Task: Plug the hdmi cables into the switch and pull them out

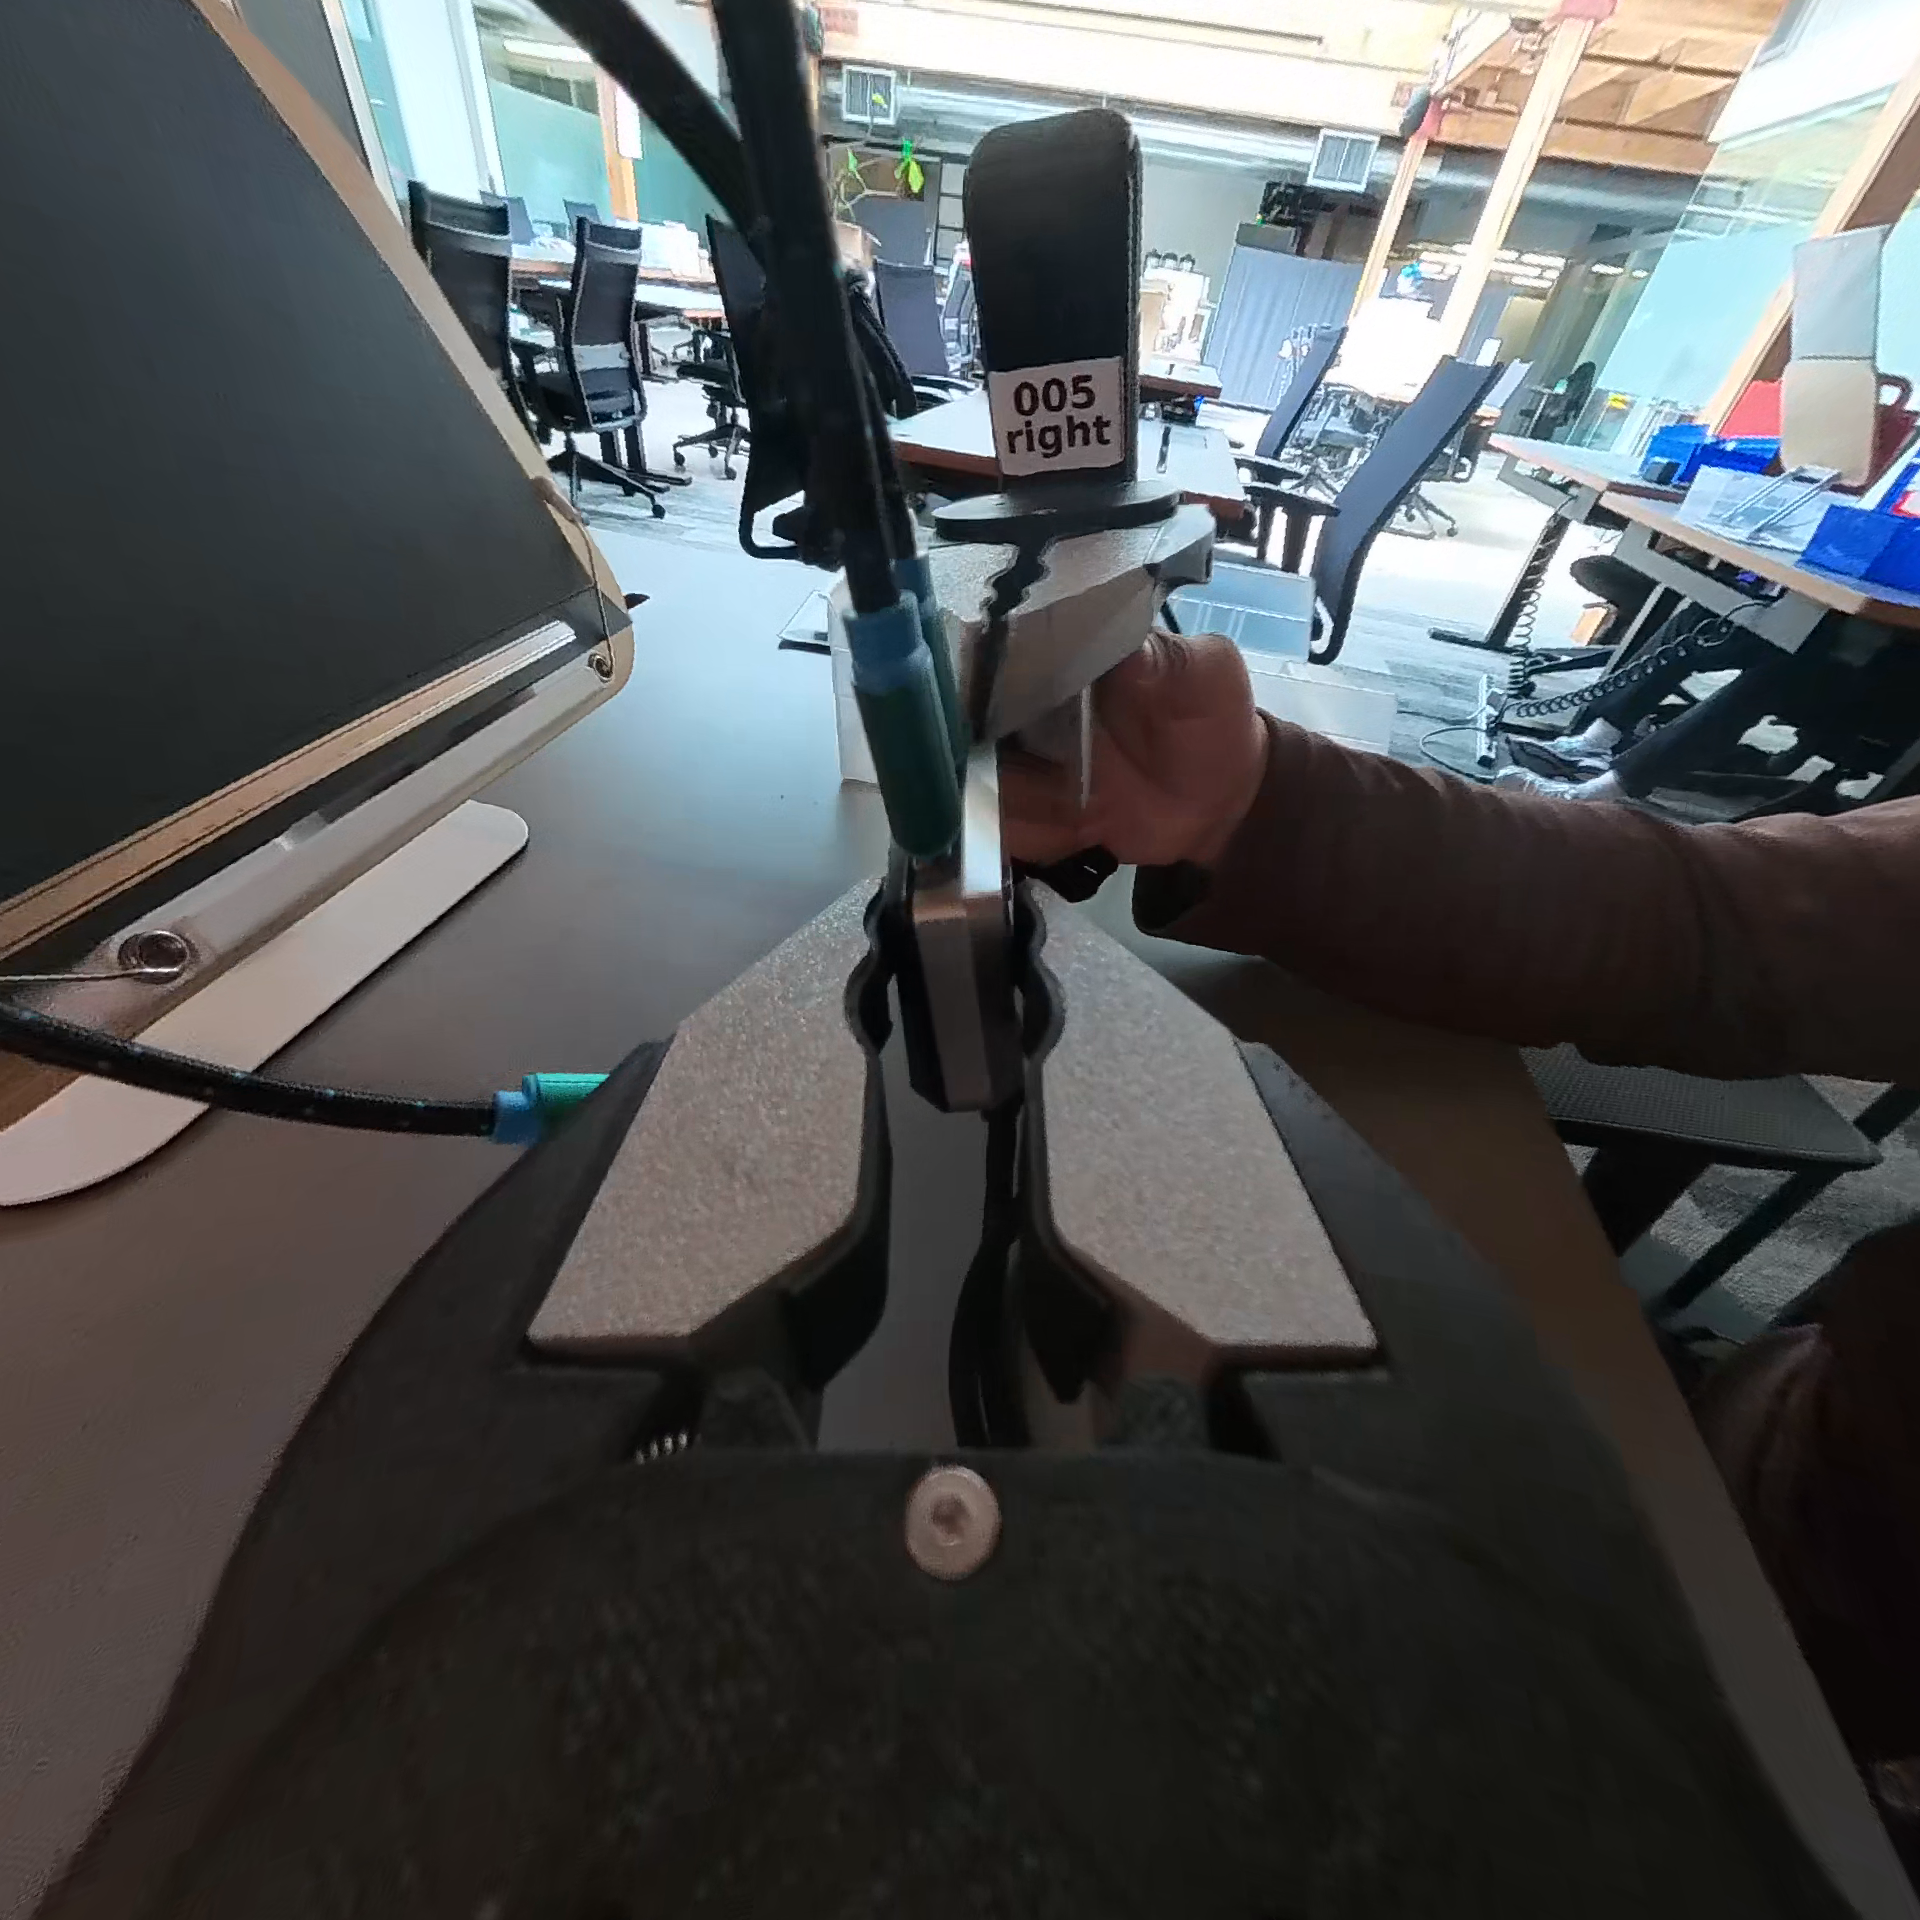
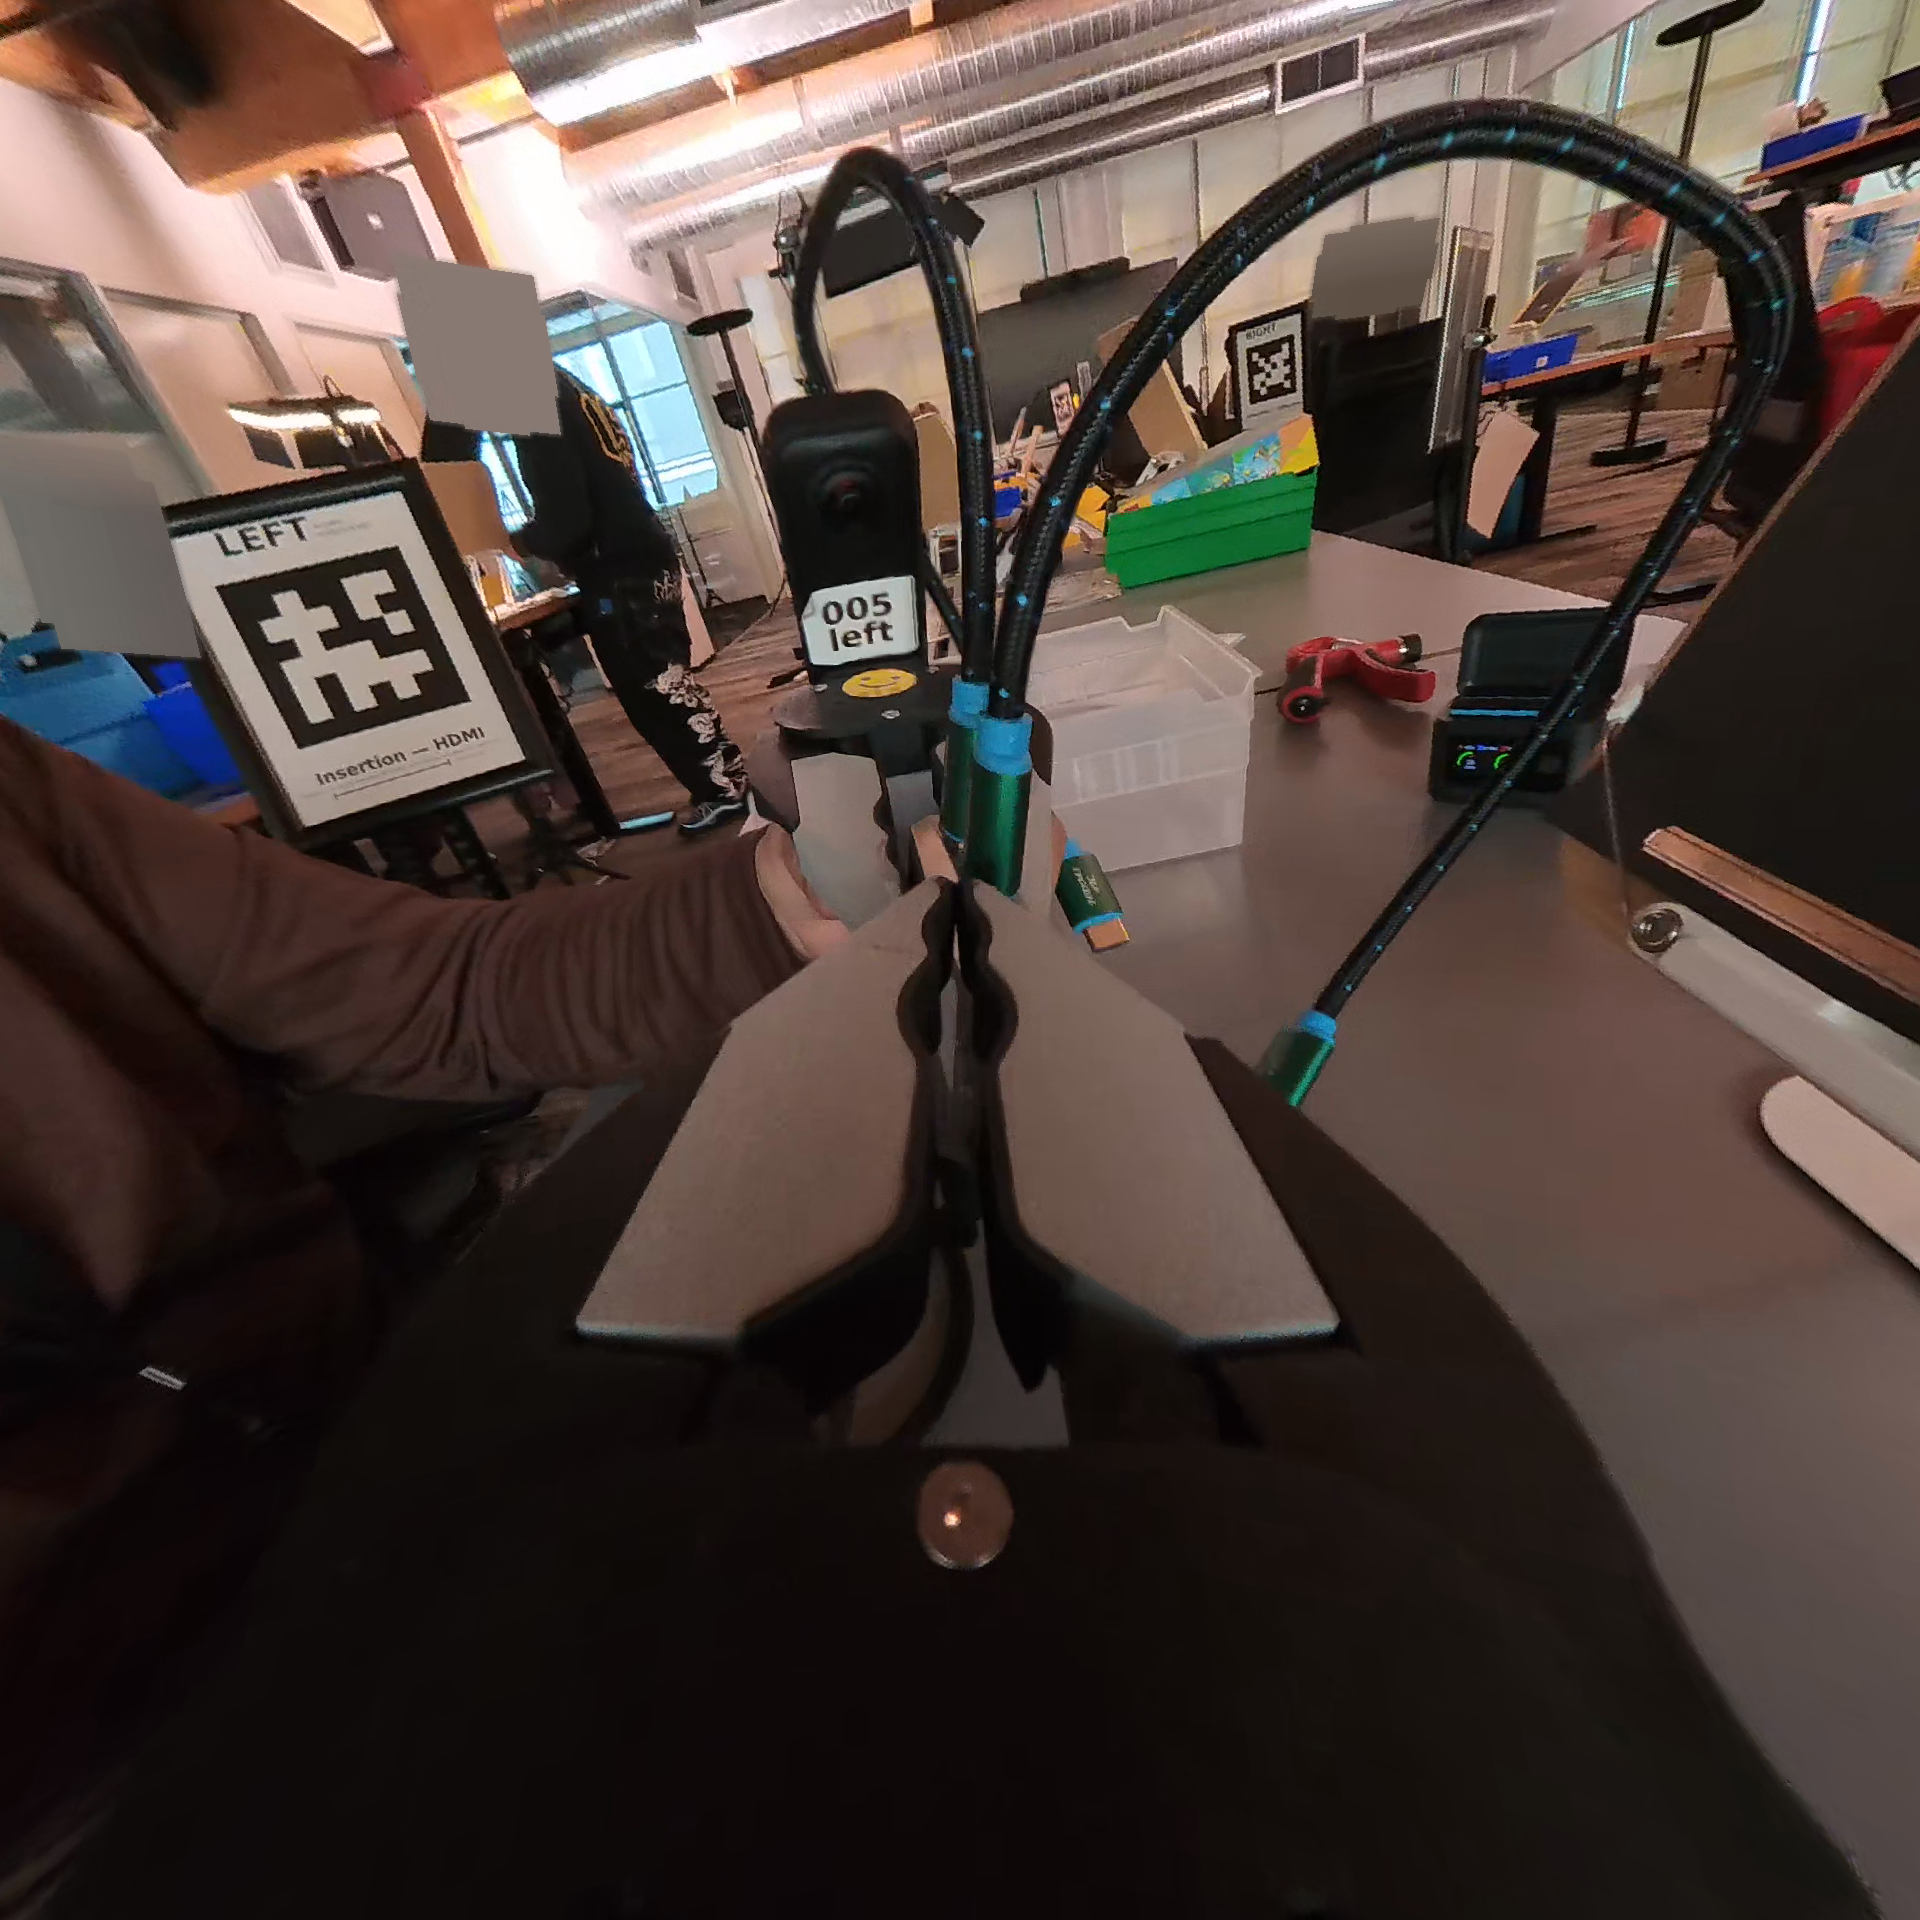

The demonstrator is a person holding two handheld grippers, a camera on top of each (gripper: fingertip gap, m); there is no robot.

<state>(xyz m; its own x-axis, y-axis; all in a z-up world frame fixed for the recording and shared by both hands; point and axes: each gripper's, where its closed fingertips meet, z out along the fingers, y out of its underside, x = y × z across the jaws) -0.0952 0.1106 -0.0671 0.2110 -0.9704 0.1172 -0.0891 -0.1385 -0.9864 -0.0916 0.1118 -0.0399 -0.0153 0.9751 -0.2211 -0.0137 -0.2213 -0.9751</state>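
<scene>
The left tongs (image 1: 956, 997) clamp the slim silver-grey metal switch (image 1: 951, 997), two green-shelled braided HDMI cables (image 1: 902, 727) plugged in above, beside the closed right tongs (image 2: 961, 935), white printed labels showing.

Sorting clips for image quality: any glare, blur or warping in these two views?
Left wrist view: bright windows wash out the background, the monitor bows from fisheye, and the switch is sharp. Right wrist view: the ceiling lights glare, the gripper body is nearly black, and the HDMI cables are crisp.
</scene>
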